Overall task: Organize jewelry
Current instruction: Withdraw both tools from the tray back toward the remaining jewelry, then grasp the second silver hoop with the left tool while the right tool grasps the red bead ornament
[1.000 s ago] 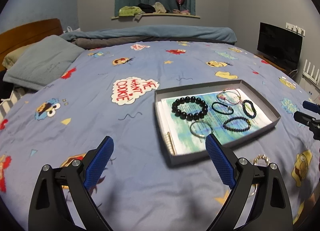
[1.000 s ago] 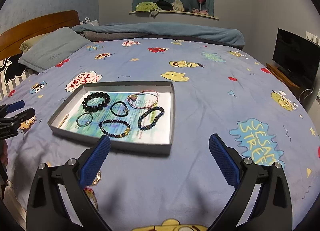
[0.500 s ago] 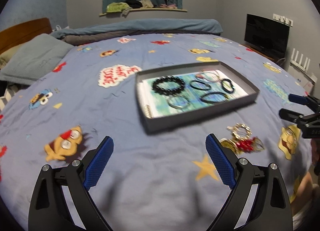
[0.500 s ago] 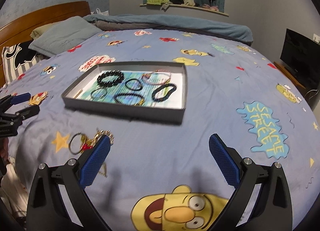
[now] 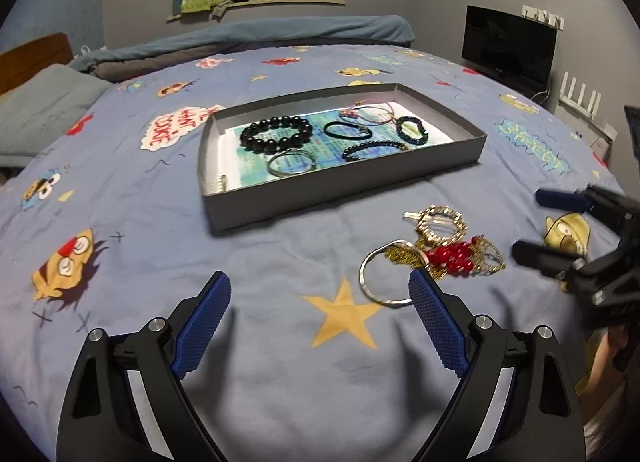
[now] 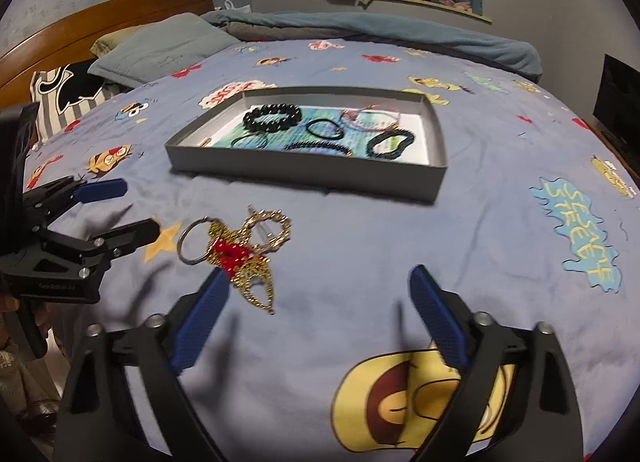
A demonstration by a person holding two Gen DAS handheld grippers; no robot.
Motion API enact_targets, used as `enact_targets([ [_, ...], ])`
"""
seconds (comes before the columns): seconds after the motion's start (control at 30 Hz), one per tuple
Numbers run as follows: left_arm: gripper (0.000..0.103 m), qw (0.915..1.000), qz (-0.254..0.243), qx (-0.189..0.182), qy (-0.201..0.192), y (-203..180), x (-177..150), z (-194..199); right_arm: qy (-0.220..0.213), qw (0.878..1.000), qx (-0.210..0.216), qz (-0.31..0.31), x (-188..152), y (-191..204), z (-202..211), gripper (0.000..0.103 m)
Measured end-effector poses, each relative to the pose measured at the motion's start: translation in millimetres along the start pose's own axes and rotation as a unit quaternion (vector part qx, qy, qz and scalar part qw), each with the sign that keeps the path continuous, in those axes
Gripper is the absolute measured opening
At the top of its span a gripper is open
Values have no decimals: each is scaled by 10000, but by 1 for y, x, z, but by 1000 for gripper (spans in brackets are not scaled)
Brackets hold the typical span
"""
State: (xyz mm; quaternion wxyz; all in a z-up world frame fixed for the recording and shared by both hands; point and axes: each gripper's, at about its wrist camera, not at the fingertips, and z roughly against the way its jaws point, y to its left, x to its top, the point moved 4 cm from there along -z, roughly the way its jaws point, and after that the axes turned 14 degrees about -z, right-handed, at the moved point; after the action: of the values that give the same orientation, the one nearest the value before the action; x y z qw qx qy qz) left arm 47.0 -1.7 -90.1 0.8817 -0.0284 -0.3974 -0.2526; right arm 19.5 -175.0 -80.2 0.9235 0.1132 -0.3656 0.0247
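Home bedroom: cartoon-print bed point(image 5: 120, 302), pillow point(image 6: 160, 50), headboard point(image 6: 100, 18) (curtained window behind)

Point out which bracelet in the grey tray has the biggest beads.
The black bracelet of large round glossy beads, at the tray's left end in the left wrist view. The other beaded bracelets there have far smaller beads; the rest are thin bands or wire.

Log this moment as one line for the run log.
left gripper: open, empty | right gripper: closing, empty | loose jewelry pile: on bedspread, outside tray | tray: six bracelets
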Motion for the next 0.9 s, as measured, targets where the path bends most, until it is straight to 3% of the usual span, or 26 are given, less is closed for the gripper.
enact_targets([
  [0.1,85,9999,24,-118,13,-2,2,-5,76,9999,54,51,-3,5,-6,79],
  [0.23,69,9996,-15,-258,115,-6,2,-14,184,9996,156,175,-9,14,-11,68],
  [0.37,63,9992,-99,-356,143,-12,2,-19,252,9990,240,264,-14,21,-14,66],
  [0.63,43,9978,-309,-546,201,-21,6,-29,209,9980,243,536,-16,33,-19,50],
  [0.9,35,9965,-531,-579,291,-25,7,-41,189,9953,167,940,-19,43,-28,34],
])
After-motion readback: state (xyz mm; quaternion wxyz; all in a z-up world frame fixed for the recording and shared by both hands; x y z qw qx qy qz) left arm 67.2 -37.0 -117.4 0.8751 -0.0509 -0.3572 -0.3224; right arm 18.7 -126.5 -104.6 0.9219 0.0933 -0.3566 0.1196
